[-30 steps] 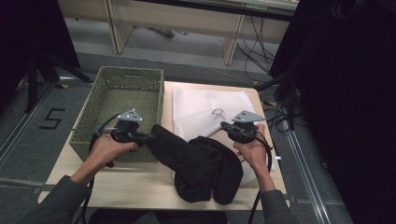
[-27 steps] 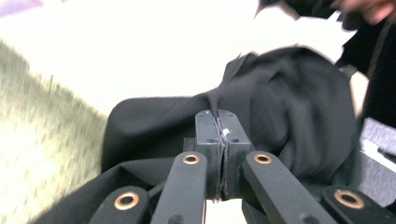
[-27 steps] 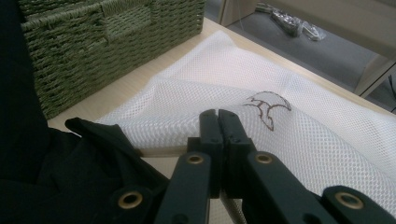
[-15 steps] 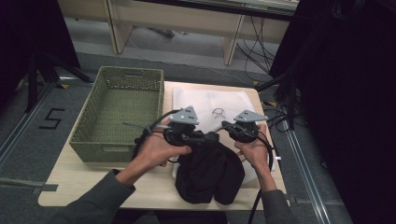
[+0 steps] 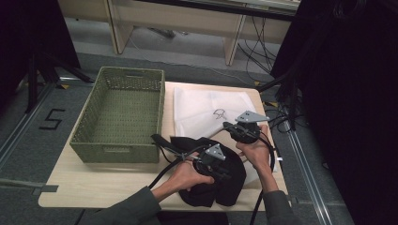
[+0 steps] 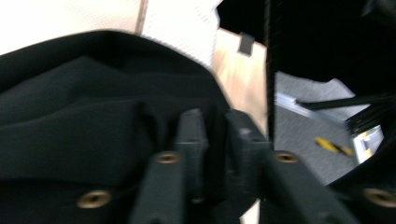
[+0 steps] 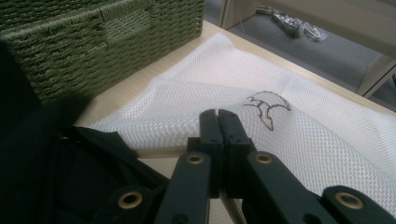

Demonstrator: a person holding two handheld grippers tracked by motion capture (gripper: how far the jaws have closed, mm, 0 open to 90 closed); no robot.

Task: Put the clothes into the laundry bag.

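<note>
The wooden desk (image 5: 117,183) carries a green woven basket (image 5: 121,117) on its left half, a white mesh bag (image 5: 206,110) spread over the far right part, and a black garment (image 5: 225,176) bunched near the front edge, right of centre, its upper edge overlapping the mesh bag's near edge.

The person's left forearm comes in from the bottom of the high view and angles up to the right, so the left hand (image 5: 185,176) rests over the garment, well across toward the right hand. The left gripper (image 5: 220,173) it holds points to the right; in the left gripper view the jaws are nearly together with a fold of black cloth pinched between them.

The right hand (image 5: 256,150) rises near the desk's right edge, wrist bent, holding the right gripper (image 7: 218,119) pointed left over the near edge of the mesh bag. In the right gripper view its jaws are pressed together with nothing visible between them, just short of a small brown crescent mark (image 7: 266,105) printed on the mesh.
</note>
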